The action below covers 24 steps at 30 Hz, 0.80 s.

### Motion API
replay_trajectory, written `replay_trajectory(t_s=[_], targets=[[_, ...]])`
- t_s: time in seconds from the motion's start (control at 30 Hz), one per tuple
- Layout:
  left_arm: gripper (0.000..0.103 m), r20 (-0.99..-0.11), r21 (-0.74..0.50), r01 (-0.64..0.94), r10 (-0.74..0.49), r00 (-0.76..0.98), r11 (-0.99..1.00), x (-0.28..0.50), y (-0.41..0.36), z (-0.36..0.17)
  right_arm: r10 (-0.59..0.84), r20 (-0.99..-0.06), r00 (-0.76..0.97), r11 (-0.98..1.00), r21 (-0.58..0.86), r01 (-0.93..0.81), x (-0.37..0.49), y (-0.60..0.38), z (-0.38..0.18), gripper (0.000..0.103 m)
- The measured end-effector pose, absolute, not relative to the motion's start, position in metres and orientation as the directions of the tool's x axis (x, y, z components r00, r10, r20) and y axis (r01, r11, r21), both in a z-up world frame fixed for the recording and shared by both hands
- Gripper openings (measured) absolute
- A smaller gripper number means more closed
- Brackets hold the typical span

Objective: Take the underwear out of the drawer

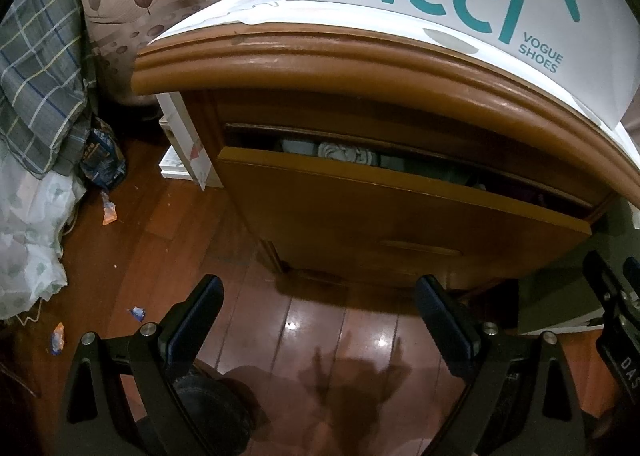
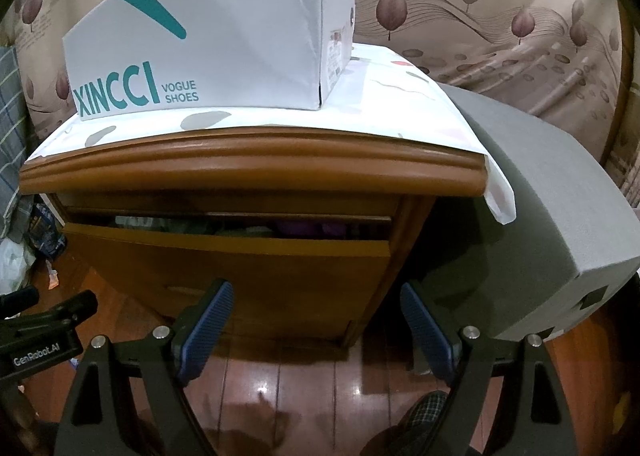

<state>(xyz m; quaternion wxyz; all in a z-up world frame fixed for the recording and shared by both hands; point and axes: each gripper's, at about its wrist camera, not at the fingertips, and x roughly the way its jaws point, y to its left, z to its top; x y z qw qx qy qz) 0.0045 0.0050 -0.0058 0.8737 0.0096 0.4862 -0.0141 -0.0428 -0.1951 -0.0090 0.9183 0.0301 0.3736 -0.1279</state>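
Drawer (image 1: 400, 207) ajar — underwear (image 1: 344, 153) bunched inside. Left claw (image 1: 320, 320) and right claw (image 2: 316, 320) both spread, near floor, holding nothing.

Drawer (image 1: 400, 211) ajar — folded clothes (image 1: 344, 153) inside (tool (image 1: 320, 296) spread)

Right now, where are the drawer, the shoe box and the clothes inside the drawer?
drawer (image 1: 360, 207), left wrist view, front panel.
shoe box (image 2: 224, 51), right wrist view, printed long side.
clothes (image 1: 344, 153), left wrist view, pale folded piece in the gap.
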Motion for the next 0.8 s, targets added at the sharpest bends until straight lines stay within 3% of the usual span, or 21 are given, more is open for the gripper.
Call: replay_trajectory(t_s=[0.8], targets=[[0.096,-0.842,-0.013,0.028,-0.025,0.539,1.000,0.0023,0.0062,-0.0059,-0.210,-0.700,0.683,0.964,-0.031,0.265,-0.0408,-0.2026,-0.0097,0.088]])
